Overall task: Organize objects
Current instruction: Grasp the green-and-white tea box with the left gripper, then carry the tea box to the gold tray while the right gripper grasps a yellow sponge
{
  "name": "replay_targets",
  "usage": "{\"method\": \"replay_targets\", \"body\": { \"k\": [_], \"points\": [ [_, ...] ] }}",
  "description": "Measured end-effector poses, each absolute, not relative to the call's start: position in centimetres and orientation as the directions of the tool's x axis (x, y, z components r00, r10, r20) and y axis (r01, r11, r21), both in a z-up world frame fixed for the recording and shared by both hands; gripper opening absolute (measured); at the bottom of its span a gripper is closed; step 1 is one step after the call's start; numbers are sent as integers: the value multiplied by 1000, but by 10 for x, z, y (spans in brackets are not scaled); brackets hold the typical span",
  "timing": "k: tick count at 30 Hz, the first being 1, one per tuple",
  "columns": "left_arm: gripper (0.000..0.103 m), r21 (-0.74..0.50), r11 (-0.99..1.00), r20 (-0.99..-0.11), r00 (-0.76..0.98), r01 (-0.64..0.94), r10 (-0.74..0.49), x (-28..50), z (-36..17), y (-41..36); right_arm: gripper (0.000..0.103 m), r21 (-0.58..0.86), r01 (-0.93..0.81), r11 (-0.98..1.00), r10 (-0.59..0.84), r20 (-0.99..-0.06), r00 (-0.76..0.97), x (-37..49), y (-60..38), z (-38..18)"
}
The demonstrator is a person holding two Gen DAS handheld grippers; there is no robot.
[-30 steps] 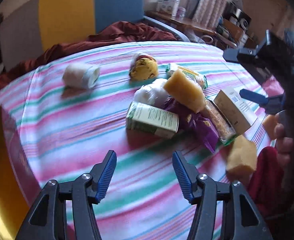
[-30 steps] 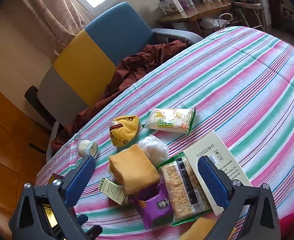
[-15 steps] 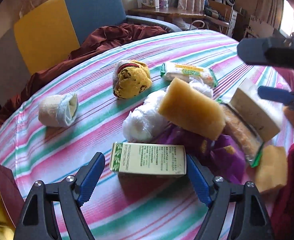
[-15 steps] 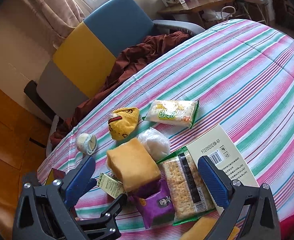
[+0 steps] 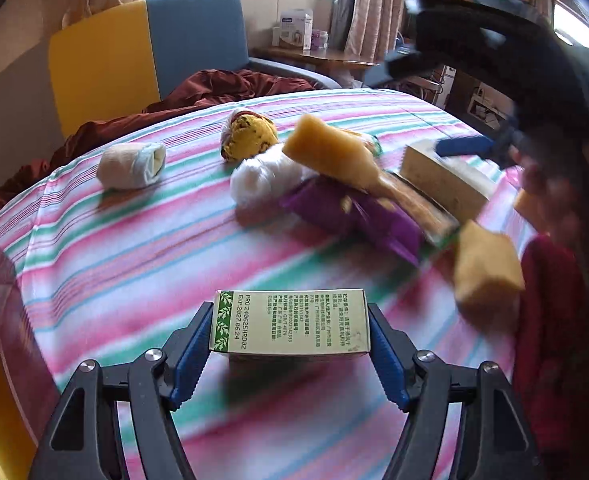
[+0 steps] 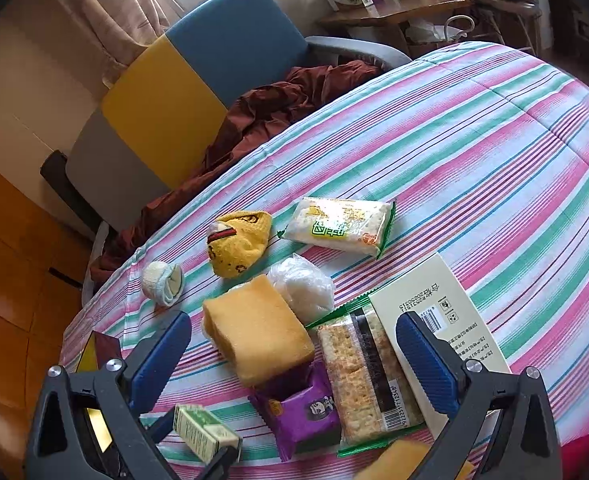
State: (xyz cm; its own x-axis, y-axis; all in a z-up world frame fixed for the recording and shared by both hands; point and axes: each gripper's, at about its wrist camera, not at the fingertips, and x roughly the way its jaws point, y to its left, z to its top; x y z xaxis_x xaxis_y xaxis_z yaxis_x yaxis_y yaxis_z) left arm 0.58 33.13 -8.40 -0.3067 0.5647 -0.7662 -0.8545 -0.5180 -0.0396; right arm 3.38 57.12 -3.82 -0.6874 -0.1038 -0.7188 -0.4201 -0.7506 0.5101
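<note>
Left wrist view is filled at its lower edge by the left gripper (image 5: 290, 340), whose blue ribbed pads are pressed against the two short ends of a small green-and-white printed carton (image 5: 291, 322), so that the carton is clamped crosswise and seen clear of the pink, green and white striped tablecloth (image 5: 134, 248). The end-to-end hold seems chosen because the box's long faces are too broad for the jaws. Half a second ago the same carton was lying flat at the edge of the pile, with the jaws spread wider on either side; they have just been closing, and the carton is now between them and drawn apart from the heap. In the right wrist view the right gripper (image 6: 294, 350) is held wide over the pile with nothing between its pads, above a yellow-orange sponge block (image 6: 256, 330), a purple snack wrapper (image 6: 300, 410), a clear pack of crackers (image 6: 368, 372) and a flat cream cardboard box (image 6: 454, 312); it appears to be kept waiting over the next items. The held carton is also seen at the lower left of that view (image 6: 204, 432). A rolled white sock (image 5: 132, 165) and a yellow patterned sock bundle (image 5: 250, 138) lie apart from the pile, probably not yet sorted.
</note>
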Motion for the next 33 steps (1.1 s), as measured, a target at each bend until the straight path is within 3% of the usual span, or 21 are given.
{"method": "replay_targets", "body": {
  "k": [6,9,15,22,28,30,31,33],
  "points": [
    [72,-19,-513,-765,-318,-858,560,32,-96,309,103,535,-369,-760,-153,-698,-699,35,571,-35],
    [72,-14,-508,-721,-343,-861,602,34,-103,304,103,554,-356,-752,-167,-683,-711,39,573,-34],
    [72,-22,-498,-703,-341,-867,624,34,-102,300,103,533,-378,-757,-190,-733,-653,36,569,-43],
    [72,-48,-493,-686,-329,-869,649,33,-104,296,103,276,-274,-921,-134,-886,-444,61,543,-27],
    [72,-72,-490,-680,-317,-869,661,31,-104,294,102,117,-172,-978,-72,-966,-247,80,527,-57],
    [72,-74,-489,-679,-315,-869,663,31,-104,293,92,57,-161,-985,-27,-983,-182,80,522,-70],
    [72,-75,-490,-679,-315,-869,663,31,-103,293,83,8,-153,-988,17,-987,-159,79,520,-74],
    [72,-76,-490,-679,-315,-868,663,31,-103,293,80,-39,-115,-993,56,-987,-149,76,520,-77]
  ]
}}
